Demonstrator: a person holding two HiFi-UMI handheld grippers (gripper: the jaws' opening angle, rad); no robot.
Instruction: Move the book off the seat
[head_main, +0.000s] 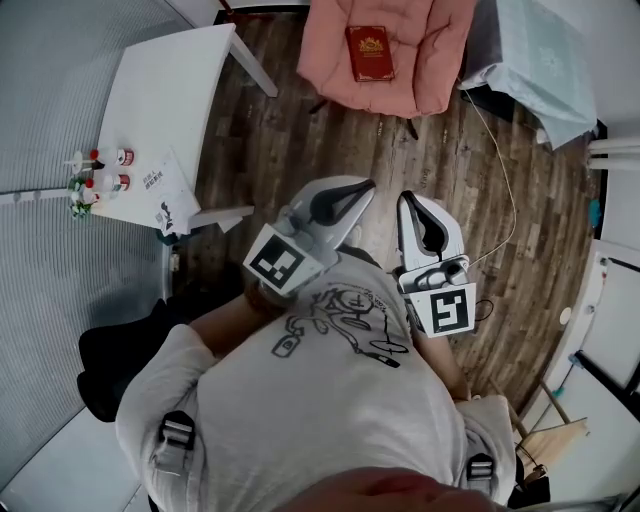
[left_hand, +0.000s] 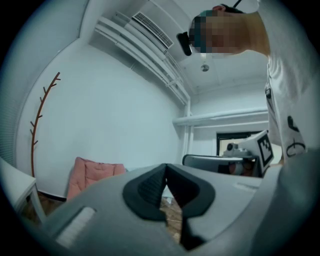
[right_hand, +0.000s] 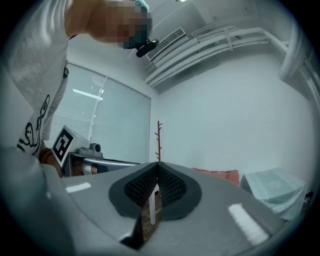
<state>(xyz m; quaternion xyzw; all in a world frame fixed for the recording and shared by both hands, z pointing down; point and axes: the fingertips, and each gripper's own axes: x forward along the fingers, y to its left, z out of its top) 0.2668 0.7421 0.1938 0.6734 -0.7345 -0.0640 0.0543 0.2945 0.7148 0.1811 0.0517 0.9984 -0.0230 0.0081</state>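
Observation:
A dark red book (head_main: 370, 52) lies flat on the pink cushioned seat (head_main: 425, 60) at the top of the head view. Both grippers are held close to the person's chest, well short of the seat. My left gripper (head_main: 370, 185) is shut and holds nothing; in its own view the pads meet at the left gripper (left_hand: 165, 166), with the pink seat (left_hand: 95, 175) far off to the left. My right gripper (head_main: 404, 197) is likewise shut and empty, and the right gripper (right_hand: 158, 164) points toward a wall, the seat (right_hand: 220, 175) low to its right. The book is hidden in both gripper views.
A white table (head_main: 170, 90) at the left carries small bottles (head_main: 100, 170) and a booklet (head_main: 165, 195). Pale cloth-covered furniture (head_main: 545, 60) stands right of the seat. A thin cable (head_main: 500, 170) runs over the wood floor. A bare-branch coat stand (right_hand: 159, 140) stands by the wall.

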